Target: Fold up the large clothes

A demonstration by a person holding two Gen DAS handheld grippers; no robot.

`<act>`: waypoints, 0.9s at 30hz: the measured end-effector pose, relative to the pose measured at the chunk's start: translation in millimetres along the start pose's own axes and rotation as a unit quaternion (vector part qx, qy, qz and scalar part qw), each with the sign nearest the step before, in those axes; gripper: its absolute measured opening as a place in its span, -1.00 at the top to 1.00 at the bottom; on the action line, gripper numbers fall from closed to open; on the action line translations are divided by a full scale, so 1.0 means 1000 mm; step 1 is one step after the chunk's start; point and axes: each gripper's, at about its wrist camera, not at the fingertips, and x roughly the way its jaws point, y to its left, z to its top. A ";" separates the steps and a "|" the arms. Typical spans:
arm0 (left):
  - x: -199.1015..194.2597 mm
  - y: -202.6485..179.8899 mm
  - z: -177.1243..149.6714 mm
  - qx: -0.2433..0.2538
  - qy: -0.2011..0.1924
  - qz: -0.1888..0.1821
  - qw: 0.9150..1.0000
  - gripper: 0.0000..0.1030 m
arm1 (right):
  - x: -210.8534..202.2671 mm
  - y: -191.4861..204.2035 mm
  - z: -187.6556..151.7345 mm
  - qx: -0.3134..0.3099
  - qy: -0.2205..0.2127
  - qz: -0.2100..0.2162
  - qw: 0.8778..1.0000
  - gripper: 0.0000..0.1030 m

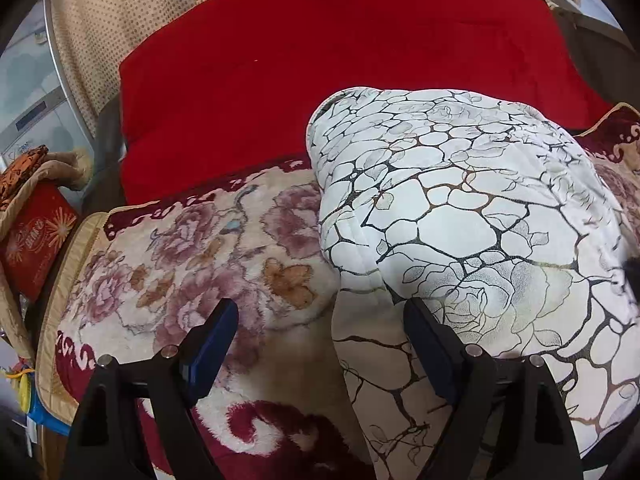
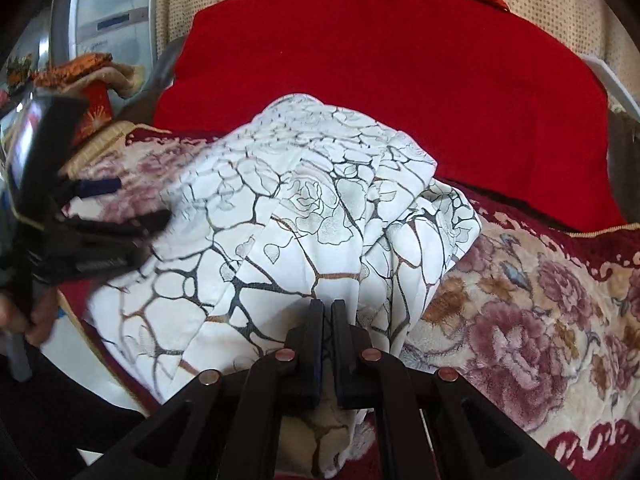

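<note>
A large white garment (image 1: 460,220) printed with a black and gold crackle and rose pattern lies bunched on a floral plush blanket (image 1: 180,248). My left gripper (image 1: 320,316) is open at the garment's left edge. Its right finger touches the cloth and its left finger hangs over the blanket, with nothing pinched. In the right wrist view the same garment (image 2: 300,220) fills the middle. My right gripper (image 2: 328,306) is shut at the near hem, where creases in the cloth run into its tips. The left gripper (image 2: 132,204) shows blurred at the far left, held by a hand (image 2: 32,312).
A thick red quilt (image 1: 320,60) lies behind the garment, with a dotted beige curtain (image 1: 100,12) beyond it. A red box (image 1: 36,240) under draped cloth stands left of the bed, and a pale appliance (image 2: 112,20) stands behind it. The floral blanket (image 2: 540,300) stretches to the right.
</note>
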 end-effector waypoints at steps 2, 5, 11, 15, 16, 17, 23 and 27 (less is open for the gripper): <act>-0.005 0.001 0.000 -0.007 0.004 0.017 1.000 -0.65 | -0.013 -0.004 0.003 0.014 -0.003 0.014 1.000 0.86; -0.023 0.007 -0.004 -0.027 0.000 0.045 0.999 -0.65 | -0.035 -0.007 0.005 0.028 -0.012 0.031 0.999 0.86; -0.090 0.030 -0.018 -0.073 -0.058 0.083 0.992 -0.73 | -0.074 -0.012 0.002 0.064 -0.023 0.053 0.996 0.86; -0.137 0.044 -0.029 -0.090 -0.092 0.117 0.985 -0.89 | -0.093 -0.011 -0.003 0.082 -0.032 0.061 0.994 0.86; -0.150 0.046 -0.032 -0.090 -0.102 0.122 0.983 -0.89 | -0.099 -0.011 -0.004 0.087 -0.036 0.064 0.994 0.86; -0.162 0.048 -0.034 -0.089 -0.112 0.124 0.982 -0.89 | -0.105 -0.010 -0.005 0.092 -0.041 0.071 0.992 0.86; -0.227 0.055 -0.039 -0.090 -0.156 0.101 0.979 -0.89 | -0.152 -0.017 -0.011 0.131 -0.114 0.094 0.980 -0.86; -0.262 0.054 -0.038 -0.092 -0.179 0.094 0.975 -0.90 | -0.193 -0.021 -0.013 0.138 -0.168 0.083 0.972 -0.86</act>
